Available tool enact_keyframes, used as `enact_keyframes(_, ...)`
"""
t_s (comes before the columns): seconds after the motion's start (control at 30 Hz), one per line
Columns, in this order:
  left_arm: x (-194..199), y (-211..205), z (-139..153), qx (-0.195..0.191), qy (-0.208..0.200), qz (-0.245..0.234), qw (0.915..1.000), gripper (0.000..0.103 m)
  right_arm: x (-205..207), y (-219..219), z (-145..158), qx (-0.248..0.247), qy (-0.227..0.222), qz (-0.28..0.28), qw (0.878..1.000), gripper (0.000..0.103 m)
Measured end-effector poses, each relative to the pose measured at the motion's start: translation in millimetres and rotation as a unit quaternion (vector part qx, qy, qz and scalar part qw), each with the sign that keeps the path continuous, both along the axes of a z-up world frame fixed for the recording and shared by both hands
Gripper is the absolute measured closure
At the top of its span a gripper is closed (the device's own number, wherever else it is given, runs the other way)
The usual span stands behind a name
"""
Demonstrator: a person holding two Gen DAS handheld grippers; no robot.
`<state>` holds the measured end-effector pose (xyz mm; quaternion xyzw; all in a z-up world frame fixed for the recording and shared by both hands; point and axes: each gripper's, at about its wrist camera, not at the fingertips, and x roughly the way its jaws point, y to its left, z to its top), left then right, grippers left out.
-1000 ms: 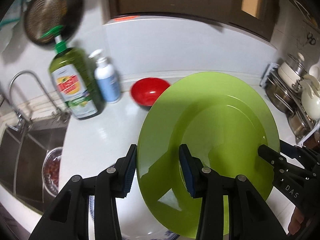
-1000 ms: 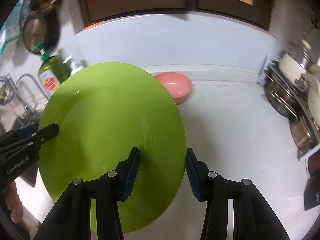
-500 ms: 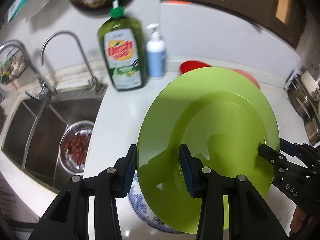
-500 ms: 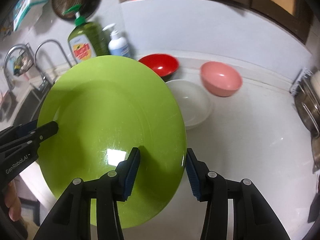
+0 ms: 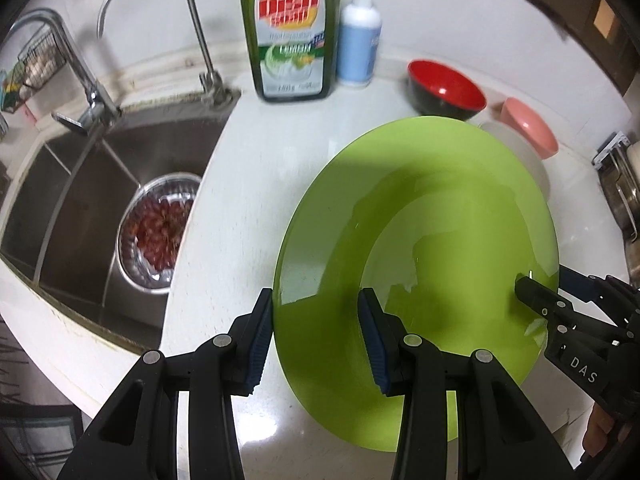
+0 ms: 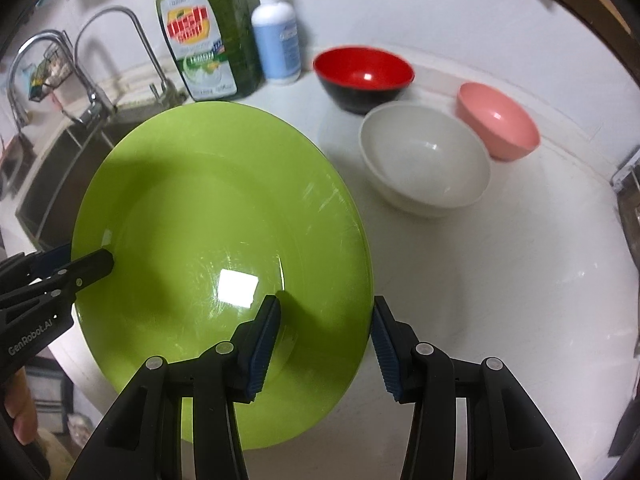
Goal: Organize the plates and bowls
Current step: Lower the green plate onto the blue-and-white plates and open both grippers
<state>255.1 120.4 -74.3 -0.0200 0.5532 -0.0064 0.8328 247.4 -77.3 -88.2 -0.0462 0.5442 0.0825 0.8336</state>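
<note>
At the top of both views a green dish-soap bottle (image 6: pixel 208 36) stands beside a white-and-blue pump bottle (image 6: pixel 276 40) against the back wall. To their left a curved tap (image 5: pixel 160 12) rises over the steel sink (image 5: pixel 60 200), which fills the left of the left wrist view and holds a metal colander of red fruit (image 5: pixel 158 228). Three bowls sit on the white counter (image 6: pixel 500 300) in the upper right of the right wrist view: a red bowl (image 6: pixel 362 76) with a black outside, a white bowl (image 6: pixel 424 160) just in front of it, and a pink bowl (image 6: pixel 498 120) tilted to the right of both. In the left wrist view the plate hides most of the white bowl.

The green plate (image 6: pixel 220 264) is held tilted above the counter between the two grippers. The left gripper (image 5: pixel 316 340) straddles the plate's left rim, one blue-padded finger over the plate face and the other outside the edge; its jaws stand apart about the rim, and whether they press on it cannot be told. The right gripper (image 6: pixel 324 348) straddles the opposite rim in the same way, and its grip cannot be told either. Each gripper shows as a black tip at the far edge of the other's view.

The plate is a plain, glossy lime green, round with a wide rim and a shallow well, bearing faint scratches and a bright square reflection.
</note>
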Motion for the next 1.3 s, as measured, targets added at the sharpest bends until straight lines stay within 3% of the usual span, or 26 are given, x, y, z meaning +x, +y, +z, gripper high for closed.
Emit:
enact_keyframes(0.5, 10, 3, -53, -0.016, 0.072, 0.013, 0.9972, 0.061, 10, 9, -38, -0.024, 0.050, 0.001, 0.998, 0.056)
enact_keyframes(1.07, 16, 1, -59, -0.008, 0.075, 0.016, 0.9970, 0.061, 16, 12, -48, -0.025, 0.062, 0.006, 0.998, 0.055)
enact_keyframes(1.3, 17, -1, -48, 0.022, 0.046, 0.007, 0.9986, 0.044, 16, 6, -45, -0.008, 0.061, 0.003, 0.998, 0.055)
